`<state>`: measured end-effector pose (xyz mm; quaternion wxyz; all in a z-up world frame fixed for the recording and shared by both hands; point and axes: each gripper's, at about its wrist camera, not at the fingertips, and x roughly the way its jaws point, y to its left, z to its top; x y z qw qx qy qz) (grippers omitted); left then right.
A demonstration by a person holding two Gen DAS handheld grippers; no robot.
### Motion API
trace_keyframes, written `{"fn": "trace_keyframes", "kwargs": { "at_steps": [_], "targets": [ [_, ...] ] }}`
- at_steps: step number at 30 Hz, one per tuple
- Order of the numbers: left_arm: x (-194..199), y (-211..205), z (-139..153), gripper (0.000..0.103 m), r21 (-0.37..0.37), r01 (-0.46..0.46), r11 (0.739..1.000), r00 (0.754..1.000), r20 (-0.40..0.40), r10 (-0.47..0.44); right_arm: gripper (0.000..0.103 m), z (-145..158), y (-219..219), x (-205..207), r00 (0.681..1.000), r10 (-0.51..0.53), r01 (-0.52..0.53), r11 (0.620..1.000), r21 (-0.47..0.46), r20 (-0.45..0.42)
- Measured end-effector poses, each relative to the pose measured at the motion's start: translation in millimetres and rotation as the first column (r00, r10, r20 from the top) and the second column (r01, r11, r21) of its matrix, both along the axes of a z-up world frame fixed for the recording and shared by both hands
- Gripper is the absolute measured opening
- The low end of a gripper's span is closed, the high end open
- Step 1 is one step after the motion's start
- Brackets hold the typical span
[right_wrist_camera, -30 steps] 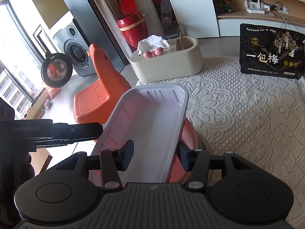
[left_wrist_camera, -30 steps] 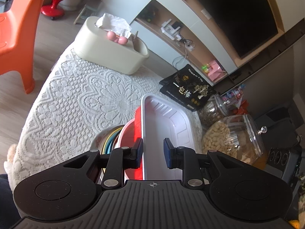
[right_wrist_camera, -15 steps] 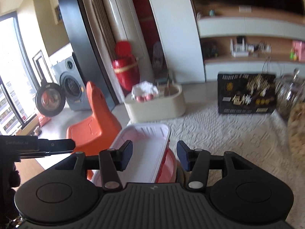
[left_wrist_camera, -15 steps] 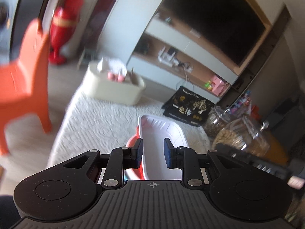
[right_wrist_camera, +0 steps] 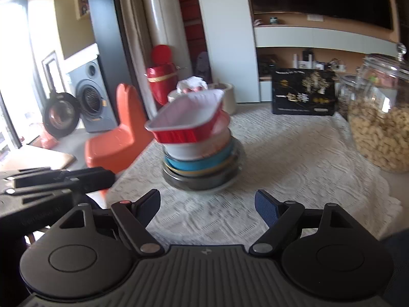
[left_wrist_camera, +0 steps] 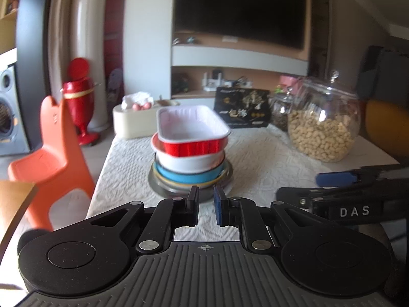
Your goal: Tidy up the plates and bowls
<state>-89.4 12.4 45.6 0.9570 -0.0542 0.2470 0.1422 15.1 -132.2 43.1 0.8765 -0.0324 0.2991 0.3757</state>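
Note:
A stack of dishes stands on the lace-covered table (left_wrist_camera: 255, 153). On top is a red rectangular tray with a white inside (left_wrist_camera: 191, 130) (right_wrist_camera: 189, 117). Under it sit a white bowl (left_wrist_camera: 189, 161), a blue bowl (left_wrist_camera: 189, 176) (right_wrist_camera: 202, 162) and a grey plate (left_wrist_camera: 166, 186) (right_wrist_camera: 204, 181). My left gripper (left_wrist_camera: 206, 202) is nearly shut and empty, just in front of the stack. My right gripper (right_wrist_camera: 207, 204) is open and empty, back from the stack, and also shows in the left wrist view (left_wrist_camera: 334, 179).
A glass jar of nuts (left_wrist_camera: 323, 125) (right_wrist_camera: 381, 128) stands at the right. A black printed box (left_wrist_camera: 242, 107) and a cream tissue box (left_wrist_camera: 135, 120) stand at the far edge. An orange chair (left_wrist_camera: 51, 148) is left of the table.
Both grippers have pulled back and dropped low, away from the tray. The right gripper has opened wider. The tray rests on the stack.

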Motion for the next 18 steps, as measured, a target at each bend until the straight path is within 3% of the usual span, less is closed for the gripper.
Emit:
{"fn": "trace_keyframes", "kwargs": {
  "at_steps": [3,18],
  "targets": [
    [8,-1,-3,0.015,-0.035,0.02,0.999,0.999,-0.034,-0.021,0.082,-4,-6,2,0.999,-0.055,0.055,0.999,0.003,-0.004],
    [16,-1,-15,0.015,-0.06,-0.009,0.998,0.992,-0.127,0.001,0.082,-22,5,5,0.995,-0.026,0.023,0.999,-0.034,-0.095]
  ]
}}
